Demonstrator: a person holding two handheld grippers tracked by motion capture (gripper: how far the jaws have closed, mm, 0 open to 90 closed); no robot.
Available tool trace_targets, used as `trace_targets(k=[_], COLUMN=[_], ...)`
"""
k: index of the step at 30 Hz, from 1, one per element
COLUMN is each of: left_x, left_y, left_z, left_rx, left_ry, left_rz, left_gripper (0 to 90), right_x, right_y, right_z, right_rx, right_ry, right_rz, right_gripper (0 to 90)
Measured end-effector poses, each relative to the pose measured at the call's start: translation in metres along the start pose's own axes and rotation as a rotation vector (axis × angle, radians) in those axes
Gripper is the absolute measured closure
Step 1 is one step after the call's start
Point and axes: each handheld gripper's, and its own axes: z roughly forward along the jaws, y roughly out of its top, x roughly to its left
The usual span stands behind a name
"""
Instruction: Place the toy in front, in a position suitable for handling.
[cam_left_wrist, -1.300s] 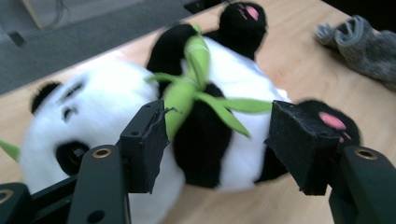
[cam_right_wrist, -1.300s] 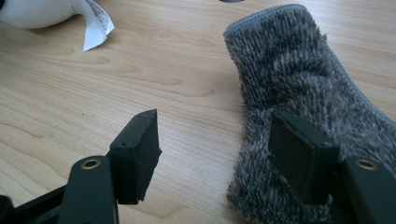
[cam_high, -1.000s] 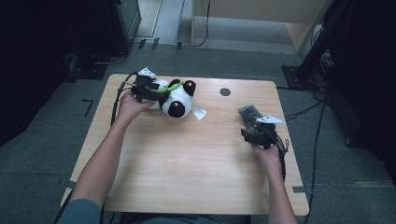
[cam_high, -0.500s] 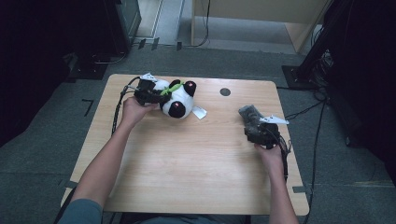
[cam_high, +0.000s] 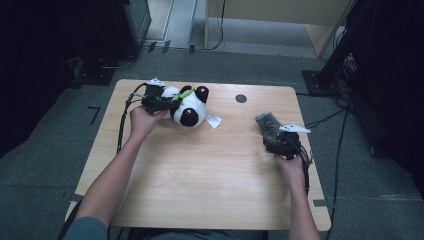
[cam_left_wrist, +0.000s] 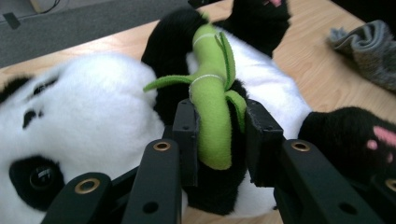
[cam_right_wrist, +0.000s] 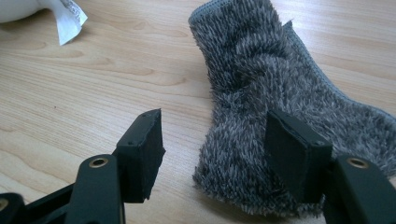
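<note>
Between the left tongs (cam_left_wrist: 219, 140), clenched on it, sits the plush panda's (cam_left_wrist: 93, 116) green bamboo stalk (cam_left_wrist: 210, 107) (soft, light, squashy); right tongs (cam_right_wrist: 215, 154) gape released.

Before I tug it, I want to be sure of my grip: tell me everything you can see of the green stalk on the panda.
The green stalk looks like soft felt, a bamboo stem with thin leaves and pale stitched rings. It lies across the toy panda, against its black and white plush. The left gripper has just closed its jaws on the stalk's lower end, pads pressing both sides.
</note>
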Motion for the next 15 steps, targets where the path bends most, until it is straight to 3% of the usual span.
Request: trace_targets(k=[3, 7, 15], left_x=[-0.007, -0.016, -0.043], left_y=[0.002, 0.002, -0.006], left_z=[-0.006, -0.014, -0.032], left_rx=[0.006, -0.025, -0.023], left_ry=[-0.004, -0.029, -0.027], left_rz=[0.003, -0.01, -0.011], left_gripper=[70.7, 70.9, 70.8], right_x=[0.0, 0.001, 0.0], right_y=[0.001, 0.002, 0.008], right_z=[-0.001, -0.001, 0.0], right_rx=[-0.004, -0.006, -0.018], right_ry=[0.001, 0.004, 0.005], right_rz=[0.001, -0.003, -0.014], right_gripper=[37.8, 37.8, 37.8])
